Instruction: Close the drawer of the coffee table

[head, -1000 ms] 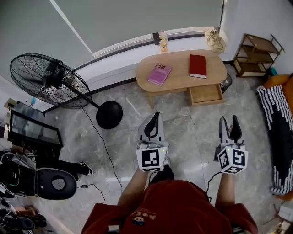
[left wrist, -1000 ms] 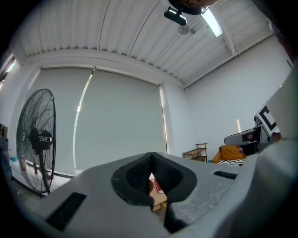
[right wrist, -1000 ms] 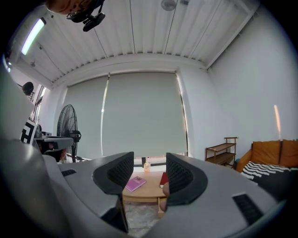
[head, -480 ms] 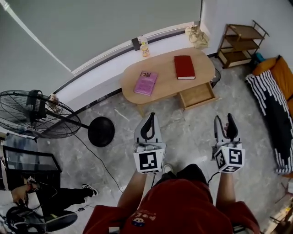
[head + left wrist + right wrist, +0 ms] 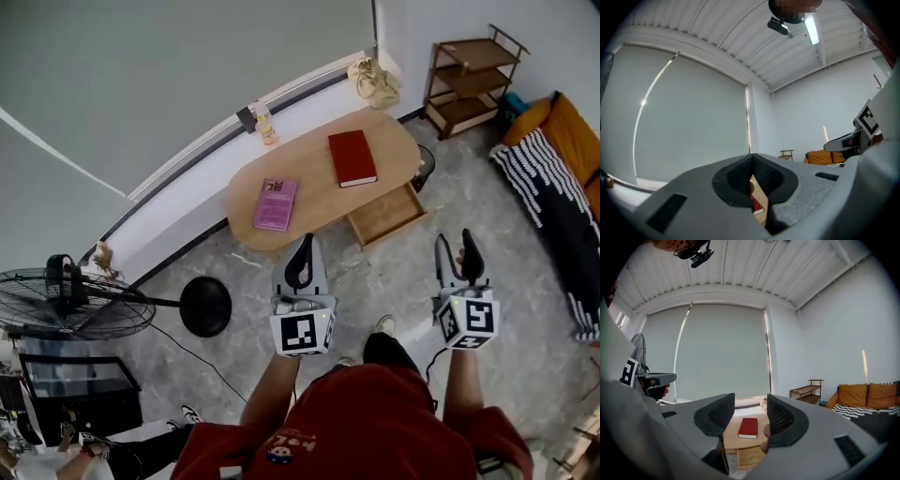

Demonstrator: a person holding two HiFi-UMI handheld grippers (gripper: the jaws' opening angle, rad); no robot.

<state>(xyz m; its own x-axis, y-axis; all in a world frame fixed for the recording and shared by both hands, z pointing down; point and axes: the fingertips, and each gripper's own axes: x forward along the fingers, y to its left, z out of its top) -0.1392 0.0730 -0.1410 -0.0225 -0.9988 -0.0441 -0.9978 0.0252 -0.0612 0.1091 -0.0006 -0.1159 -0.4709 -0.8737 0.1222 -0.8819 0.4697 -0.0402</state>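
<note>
The oval wooden coffee table (image 5: 309, 192) stands by the window wall with its drawer (image 5: 384, 214) pulled out toward me; the drawer looks empty. A red book (image 5: 352, 157) and a pink book (image 5: 275, 204) lie on top. My left gripper (image 5: 304, 246) hovers in front of the table's near edge, fingertips touching, holding nothing. My right gripper (image 5: 457, 246) is open and empty, a short way this side of the drawer and to its right. In the right gripper view the red book (image 5: 748, 427) and drawer (image 5: 750, 456) show between the pads, with the gripper (image 5: 746, 416) well short of them.
A standing fan (image 5: 75, 300) with a round black base (image 5: 204, 307) is at the left. A wooden shelf (image 5: 469, 80) and an orange sofa with a striped blanket (image 5: 553, 178) are at the right. A bag (image 5: 375, 82) and a bottle (image 5: 265, 124) sit on the window ledge.
Both grippers have come forward toward the table together; the table and drawer now lie nearer to them and further left in the head view. The jaws look unchanged.
</note>
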